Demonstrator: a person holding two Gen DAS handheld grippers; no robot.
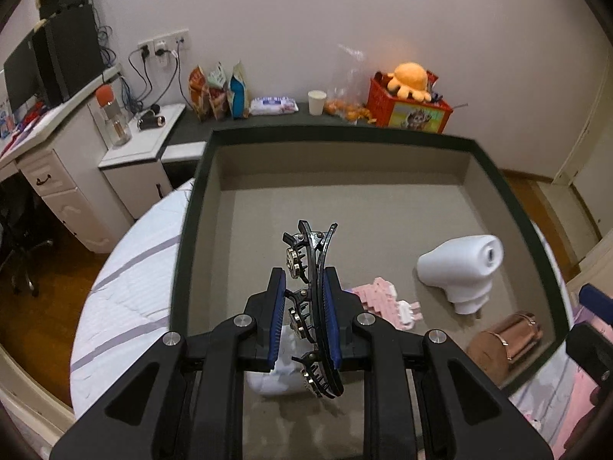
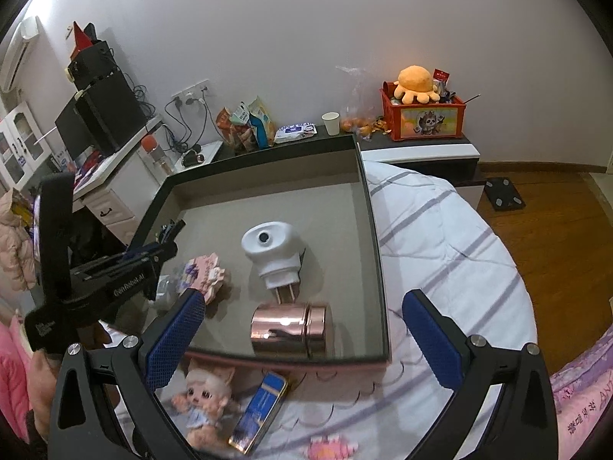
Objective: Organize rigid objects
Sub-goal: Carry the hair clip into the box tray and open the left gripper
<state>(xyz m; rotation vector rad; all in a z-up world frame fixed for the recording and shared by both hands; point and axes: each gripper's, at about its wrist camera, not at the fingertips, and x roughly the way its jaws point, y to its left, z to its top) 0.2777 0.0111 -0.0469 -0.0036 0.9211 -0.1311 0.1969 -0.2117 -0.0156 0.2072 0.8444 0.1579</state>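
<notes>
A large, shallow, dark-rimmed box [image 1: 199, 176] with a grey lining sits on a bed [image 2: 440, 230] covered in a white quilt with lilac stripes. Over the box, the left gripper [image 1: 304, 322] is clamped on a black hair claw clip [image 1: 312, 291] with gold-coloured ornaments, its blue pads [image 1: 279, 318] pressing the clip from both sides and the clip standing on edge between them, its toothed ends poking out front and back. Inside the box lie a white plug-in device [image 2: 272, 249] with two prongs, a rose-gold metal canister [image 2: 291, 329] on its side just in front of those prongs, and a pink block-like toy [image 2: 210, 272] to the left of the plug-in device; a white object [image 1: 276, 375] sits partly hidden beneath the left gripper. The right gripper [image 2: 302, 339] hovers at the near edge of the box with its blue-padded fingers [image 2: 176, 337] spread wide and nothing between them. On the quilt in front of the box lie a small doll [image 2: 207, 398] with pale hair and a blue-and-gold rectangular tin [image 2: 260, 410]. Against the far wall stand a paper cup [image 2: 331, 122], snack bags [image 2: 245, 122], a pack of wipes [image 2: 295, 132] and a red crate [image 2: 425, 119] topped with an orange octopus plush [image 2: 415, 78].
</notes>
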